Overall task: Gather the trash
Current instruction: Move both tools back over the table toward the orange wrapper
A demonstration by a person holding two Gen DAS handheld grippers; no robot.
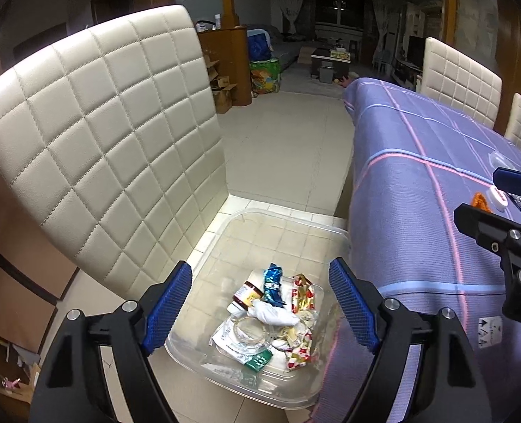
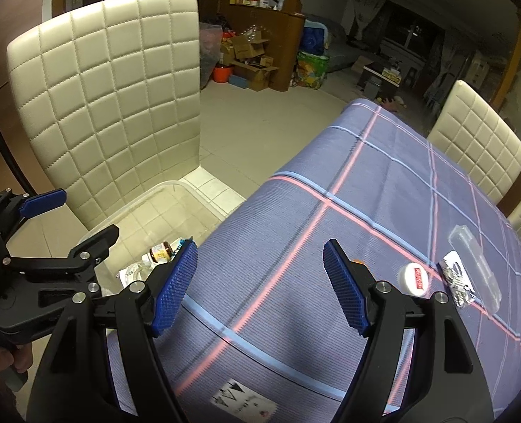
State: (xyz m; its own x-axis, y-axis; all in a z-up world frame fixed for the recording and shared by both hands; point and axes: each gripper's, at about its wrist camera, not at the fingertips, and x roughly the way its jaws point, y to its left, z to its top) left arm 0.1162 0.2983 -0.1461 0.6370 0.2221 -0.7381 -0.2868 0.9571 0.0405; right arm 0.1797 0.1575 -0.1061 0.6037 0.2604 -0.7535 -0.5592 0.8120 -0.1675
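While the left gripper hangs wide open and empty over the clear bin, the right gripper, equally splayed and bare, sits nearer the white cap; it lies at two o'clock; beyond, seemingly a foil wrapper.

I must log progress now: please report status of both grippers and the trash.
Left gripper open over clear bin, empty. Right gripper open above table. White cap and foil wrapper uncollected. No obstruction.

Cream quilted chair, beige tiled floor, plaid-clothed table, dim curtained window
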